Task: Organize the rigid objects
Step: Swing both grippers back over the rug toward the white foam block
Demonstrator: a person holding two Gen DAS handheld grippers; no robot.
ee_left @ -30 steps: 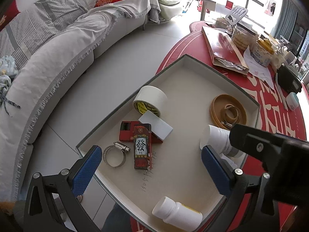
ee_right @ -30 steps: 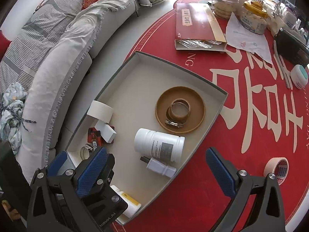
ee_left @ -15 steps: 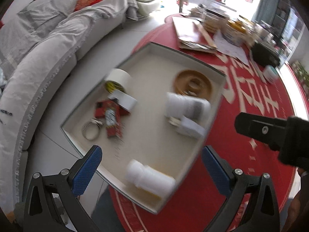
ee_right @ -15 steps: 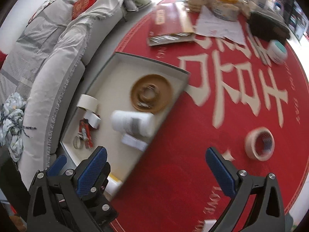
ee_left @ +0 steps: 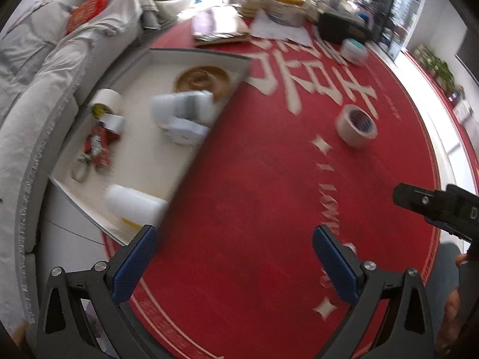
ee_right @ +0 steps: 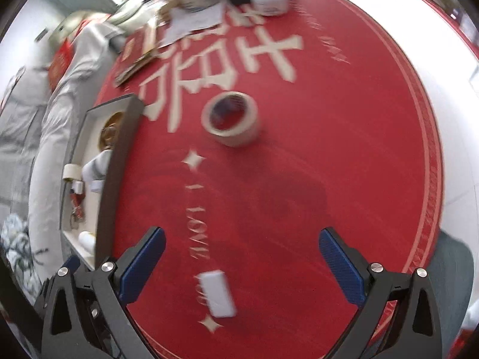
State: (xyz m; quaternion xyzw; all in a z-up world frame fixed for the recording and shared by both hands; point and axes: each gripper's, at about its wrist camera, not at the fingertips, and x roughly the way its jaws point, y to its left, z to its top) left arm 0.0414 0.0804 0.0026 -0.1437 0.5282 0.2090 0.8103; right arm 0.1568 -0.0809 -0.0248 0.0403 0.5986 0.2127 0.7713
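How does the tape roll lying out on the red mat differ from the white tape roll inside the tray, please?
The beige tape roll lies on the red mat, outside the tray; the white tape roll lies inside it, near the sofa-side wall. The beige roll has a wide open core showing a dark blue label; the white roll's core looks narrower, with a yellow label. Both are loose, untouched by either open gripper.

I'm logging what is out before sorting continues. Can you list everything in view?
Table: one, red, round.
Box: one, grey-walled, at the table's edge by the sofa.
Tape roll: one, beige, flat on the table outside the box.
Small block: one, white, near the right gripper.
White bottles: two, lying in the box.
Brown dish: one, in the box.
Sofa: one, grey.
Left gripper: jaws open.
Right gripper: jaws open.
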